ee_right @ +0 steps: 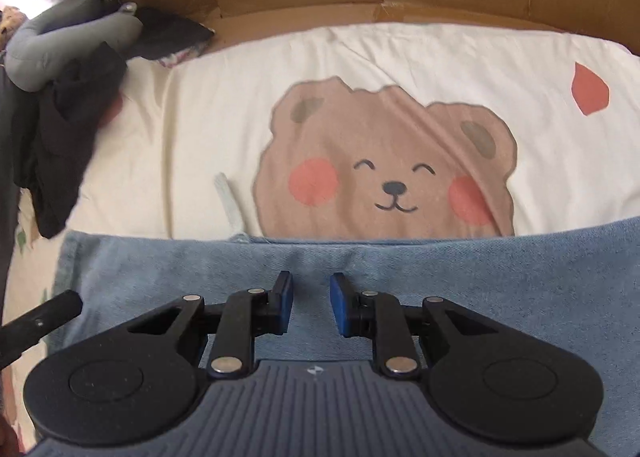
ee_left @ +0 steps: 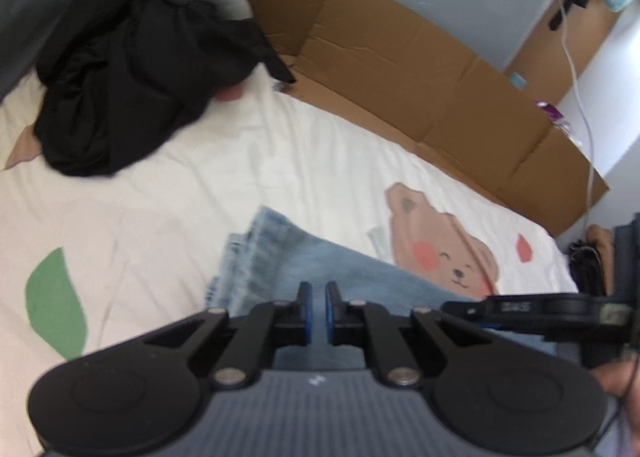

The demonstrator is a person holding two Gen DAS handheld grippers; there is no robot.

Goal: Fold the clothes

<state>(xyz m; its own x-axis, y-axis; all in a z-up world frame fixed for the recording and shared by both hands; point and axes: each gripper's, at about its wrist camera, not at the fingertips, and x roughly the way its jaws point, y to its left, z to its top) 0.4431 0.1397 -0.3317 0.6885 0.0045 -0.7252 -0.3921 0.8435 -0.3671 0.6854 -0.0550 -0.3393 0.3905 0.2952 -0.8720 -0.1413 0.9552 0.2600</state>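
Jeans on the bed, mid-fold

Our left tongs [ee_left: 316,307] are nearly shut, right tongs [ee_right: 311,303] part open, both empty over the jeans [ee_right: 400,273]; we'd grip the near edge evenly.

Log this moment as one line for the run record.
stage: folding jeans on bear sheet | left claw: nearly shut, empty | right claw: open over jeans | black clothes: untouched
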